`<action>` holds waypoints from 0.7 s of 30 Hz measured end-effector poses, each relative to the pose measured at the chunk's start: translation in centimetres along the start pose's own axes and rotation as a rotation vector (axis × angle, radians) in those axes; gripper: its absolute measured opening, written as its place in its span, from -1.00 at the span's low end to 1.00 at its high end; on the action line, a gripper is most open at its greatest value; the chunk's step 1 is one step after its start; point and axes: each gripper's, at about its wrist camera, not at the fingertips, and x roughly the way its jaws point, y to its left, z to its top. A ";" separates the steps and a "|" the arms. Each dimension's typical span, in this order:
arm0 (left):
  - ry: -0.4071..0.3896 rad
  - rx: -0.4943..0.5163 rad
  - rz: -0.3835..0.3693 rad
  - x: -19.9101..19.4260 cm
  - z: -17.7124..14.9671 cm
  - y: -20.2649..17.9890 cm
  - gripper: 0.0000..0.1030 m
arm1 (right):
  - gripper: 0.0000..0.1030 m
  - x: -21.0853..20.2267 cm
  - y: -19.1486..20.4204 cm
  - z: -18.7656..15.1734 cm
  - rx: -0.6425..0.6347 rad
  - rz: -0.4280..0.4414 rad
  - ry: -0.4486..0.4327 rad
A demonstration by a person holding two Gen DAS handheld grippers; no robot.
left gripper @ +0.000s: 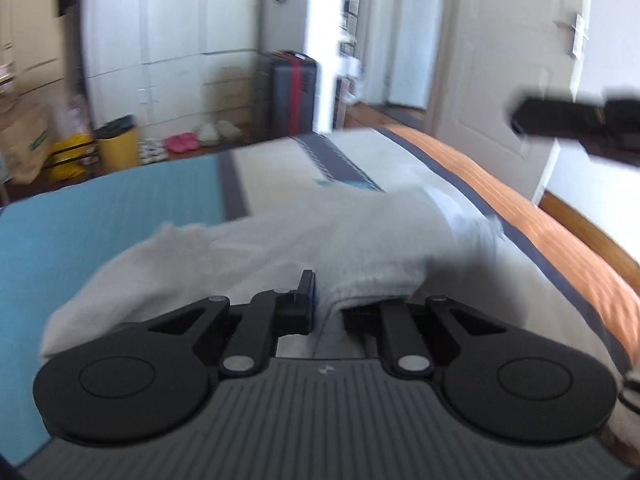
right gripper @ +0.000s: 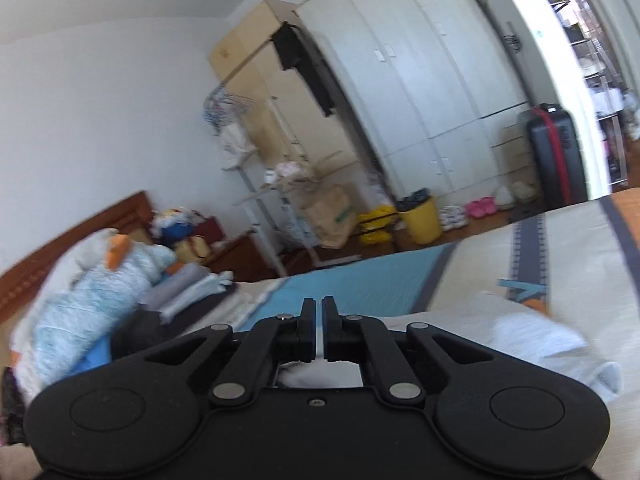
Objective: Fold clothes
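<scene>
A light grey garment (left gripper: 280, 240) lies bunched on the bed and rises into my left gripper (left gripper: 325, 298). That gripper is shut on its near edge; the cloth drapes over and hides the right finger, while the left fingertip (left gripper: 307, 286) shows. My right gripper (right gripper: 319, 318) is shut, its fingers almost touching, with no cloth seen between the tips. White cloth (right gripper: 532, 340) lies just right of and below it. In the left wrist view the right gripper (left gripper: 576, 124) is a blurred black shape up in the air at the right.
The bed cover (left gripper: 80, 248) is blue, cream and orange with grey bands. Folded clothes (right gripper: 188, 288) and a bundle of bedding (right gripper: 92, 300) sit near the headboard. Wardrobes, a black suitcase (right gripper: 554, 156), a yellow bin (right gripper: 422, 216) and a paper bag stand beyond the bed.
</scene>
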 end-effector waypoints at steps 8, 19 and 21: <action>-0.261 -0.103 0.276 -8.6 4.0 7.7 -0.78 | 0.09 1.9 -4.9 -0.9 0.126 -0.349 0.181; -0.340 -0.330 0.446 -12.8 2.9 16.2 -0.78 | 0.12 5.4 -3.3 -2.9 0.040 -0.310 0.358; -0.340 -0.349 0.452 -12.8 2.6 16.8 -0.78 | 0.13 6.0 -2.0 -3.4 -0.020 -0.287 0.384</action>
